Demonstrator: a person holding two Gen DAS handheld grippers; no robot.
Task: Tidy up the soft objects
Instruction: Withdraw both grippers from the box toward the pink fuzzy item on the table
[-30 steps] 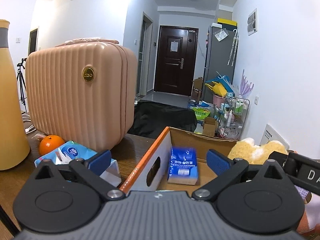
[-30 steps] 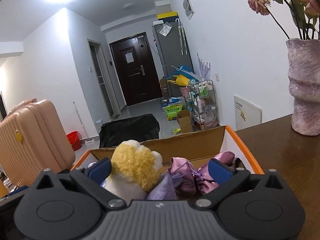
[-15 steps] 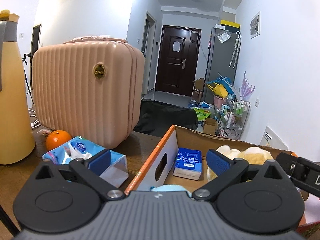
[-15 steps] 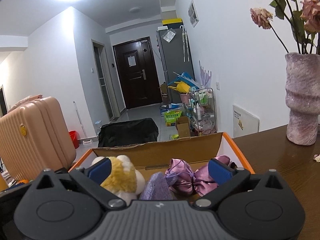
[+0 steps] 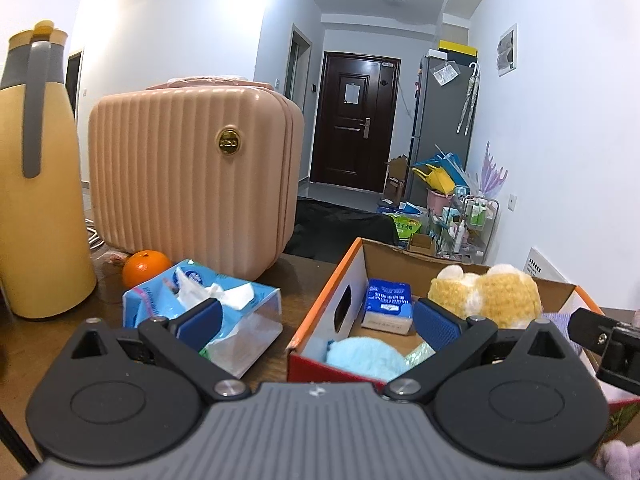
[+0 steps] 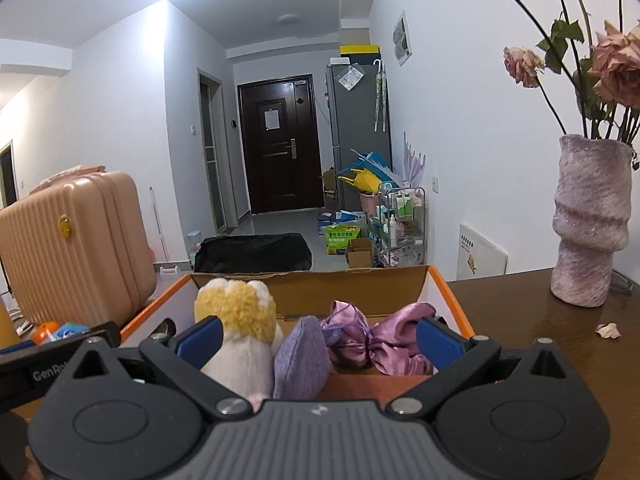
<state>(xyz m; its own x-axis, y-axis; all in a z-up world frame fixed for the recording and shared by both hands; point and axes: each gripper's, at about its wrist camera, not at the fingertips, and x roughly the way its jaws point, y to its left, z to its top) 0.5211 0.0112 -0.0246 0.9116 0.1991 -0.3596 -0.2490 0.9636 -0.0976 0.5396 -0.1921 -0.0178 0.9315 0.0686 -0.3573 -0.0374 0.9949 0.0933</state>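
An orange-rimmed cardboard box (image 5: 332,292) (image 6: 444,284) holds a yellow and white plush toy (image 5: 486,294) (image 6: 236,312), a small blue tissue pack (image 5: 386,306), a light blue soft item (image 5: 362,358), a purple knitted piece (image 6: 302,360) and a pink satin pouch (image 6: 376,340). A blue soft tissue pack (image 5: 208,312) lies on the table left of the box. My left gripper (image 5: 316,322) is open and empty, straddling the box's left wall. My right gripper (image 6: 318,336) is open and empty above the box's near side.
A pink ribbed case (image 5: 192,168) (image 6: 72,240) stands at the back left. A yellow thermos (image 5: 36,184) and an orange (image 5: 146,266) are at the left. A purple vase with dried roses (image 6: 590,224) stands on the table (image 6: 540,332) at the right.
Both grippers have pulled back and risen, so more of the box's inside shows. The plush toy has gone from between the right fingers to resting in the box.
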